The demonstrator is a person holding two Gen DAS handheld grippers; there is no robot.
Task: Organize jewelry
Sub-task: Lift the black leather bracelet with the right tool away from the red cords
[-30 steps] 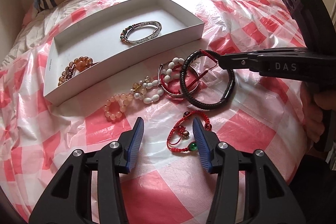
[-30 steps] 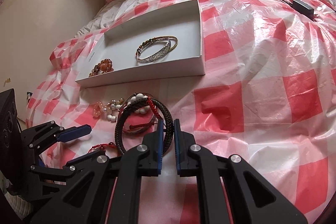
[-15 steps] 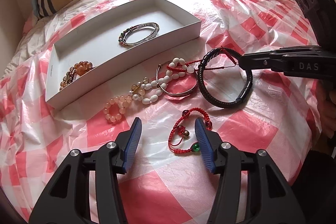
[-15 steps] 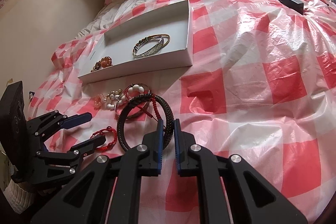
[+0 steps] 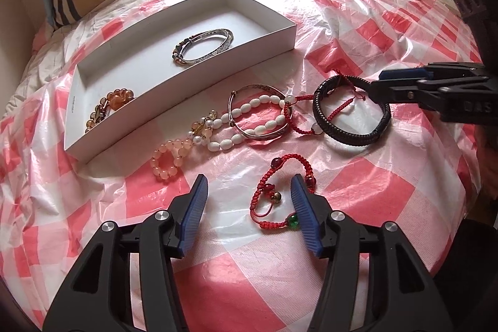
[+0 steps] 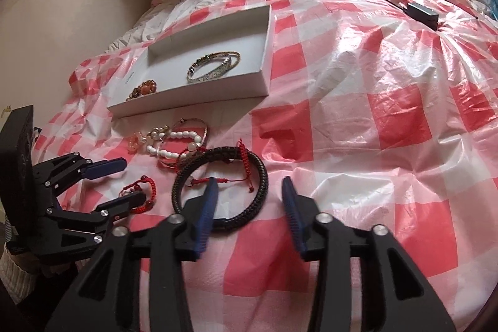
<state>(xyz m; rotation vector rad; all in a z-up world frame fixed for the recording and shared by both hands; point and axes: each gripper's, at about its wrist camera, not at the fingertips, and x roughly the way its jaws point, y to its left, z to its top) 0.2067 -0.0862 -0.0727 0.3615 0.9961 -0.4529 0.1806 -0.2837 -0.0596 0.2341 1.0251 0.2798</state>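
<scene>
Two grippers spread wide now. The right gripper [image 6: 247,207] has just sprung open, and the black braided bracelet [image 6: 221,185] lies flat just ahead, its near rim tucked behind the left finger. The left gripper [image 5: 249,207] straddles the red cord bracelet [image 5: 281,195] at lower centre, hugging the right finger. White box [image 5: 292,30] waits upper left. The knotted red cords are hard to untangle by eye.

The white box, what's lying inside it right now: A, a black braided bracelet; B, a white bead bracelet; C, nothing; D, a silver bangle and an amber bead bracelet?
D: the white box holds a silver bangle and an amber bead bracelet; the black and white-bead bracelets lie outside on the checkered sheet.
</scene>
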